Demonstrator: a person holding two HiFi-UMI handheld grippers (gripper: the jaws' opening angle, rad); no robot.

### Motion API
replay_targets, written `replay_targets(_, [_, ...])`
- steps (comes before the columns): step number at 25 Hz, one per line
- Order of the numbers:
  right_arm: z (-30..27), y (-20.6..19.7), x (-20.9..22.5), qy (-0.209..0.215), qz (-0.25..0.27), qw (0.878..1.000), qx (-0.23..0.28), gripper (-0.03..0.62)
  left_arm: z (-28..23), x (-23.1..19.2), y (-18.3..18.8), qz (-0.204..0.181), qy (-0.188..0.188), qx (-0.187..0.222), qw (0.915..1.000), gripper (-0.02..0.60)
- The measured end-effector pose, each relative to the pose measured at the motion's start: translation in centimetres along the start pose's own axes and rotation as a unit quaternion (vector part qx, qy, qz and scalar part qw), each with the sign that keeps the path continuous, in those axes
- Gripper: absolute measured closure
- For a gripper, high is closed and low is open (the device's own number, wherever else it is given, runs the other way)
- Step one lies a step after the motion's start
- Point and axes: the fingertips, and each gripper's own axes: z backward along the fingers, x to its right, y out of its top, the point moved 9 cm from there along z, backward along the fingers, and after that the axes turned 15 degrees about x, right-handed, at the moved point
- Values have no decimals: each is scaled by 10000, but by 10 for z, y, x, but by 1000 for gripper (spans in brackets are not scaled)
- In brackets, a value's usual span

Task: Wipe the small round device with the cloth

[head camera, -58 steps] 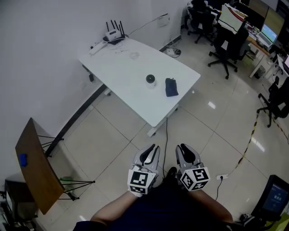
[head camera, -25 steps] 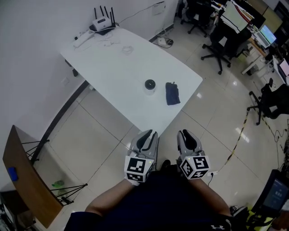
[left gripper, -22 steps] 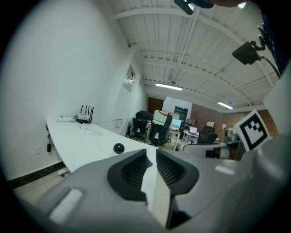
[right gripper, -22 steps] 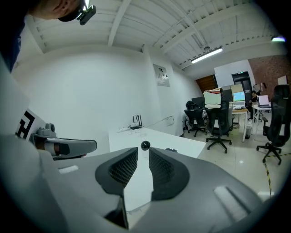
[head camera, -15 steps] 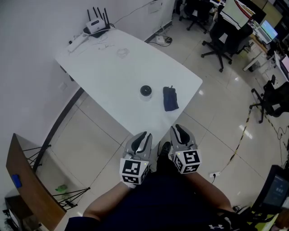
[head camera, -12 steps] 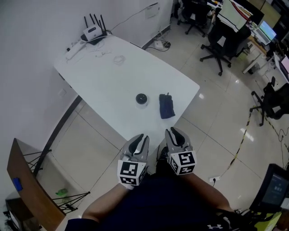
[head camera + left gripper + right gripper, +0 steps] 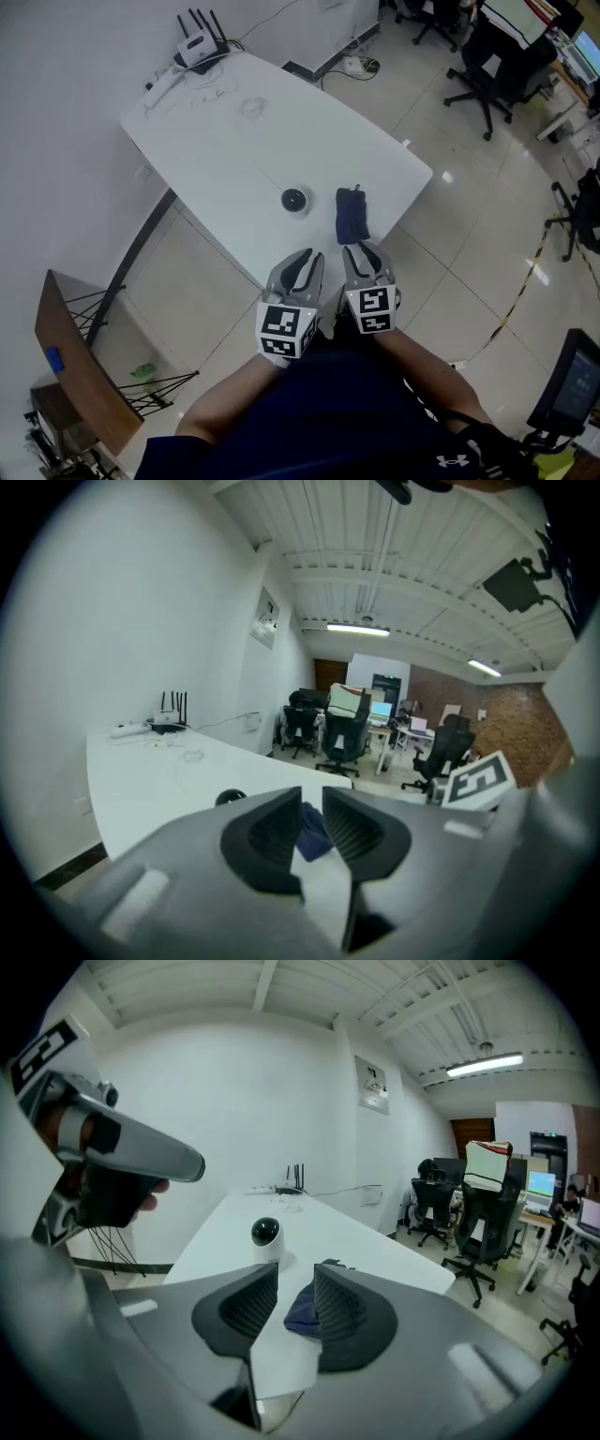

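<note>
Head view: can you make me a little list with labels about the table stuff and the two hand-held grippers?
table: white, beside the wall
small round device: white with a dark top, standing on the table
cloth: dark blue, lying right of the device, apart from it
router: far corner of the table
left hand-held gripper: jaws a little apart, nothing between them
right hand-held gripper: jaws opening, holding nothing, cloth just ahead
wiping: not yet started

Head view looks steeply down; both gripper views share table (image 7: 281, 131) and cloth (image 7: 352, 216) ahead.
</note>
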Motion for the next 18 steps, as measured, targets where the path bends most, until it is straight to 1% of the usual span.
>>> replay_targets(3, [-19,-11,-4,-72,388,9989,-270,462,-2,-10,-8,-20,-52,-112,9999,514])
replay_targets(6, [-43,-16,-12,-175,857,9945,-569,457,-1,-27,-13,-115,-143,-160,9997,514])
replay_targets(9, [-68,-30,-25,-191,1275,9869,-971,454,3,-44,-10,-71,-198,-168,9996,514])
replay_targets(11, [-85,-42,-27,-282,1475,9799,-1314,454,5,-57,-9,10,-187,-189,9996,514])
replay_targets(14, [-97,-56,-22,-578,1463,9717,-1761,443,9,-72,-12,76,-221,-255,9994,514])
replay_targets(16, [-98,-64,-14,-765,1305,9688,-1964,442,9,-80,-15,109,-239,-312,9992,514])
replay_targets(18, [-99,-68,-7,-857,1133,9678,-2079,450,5,-86,-15,127,-246,-323,9991,517])
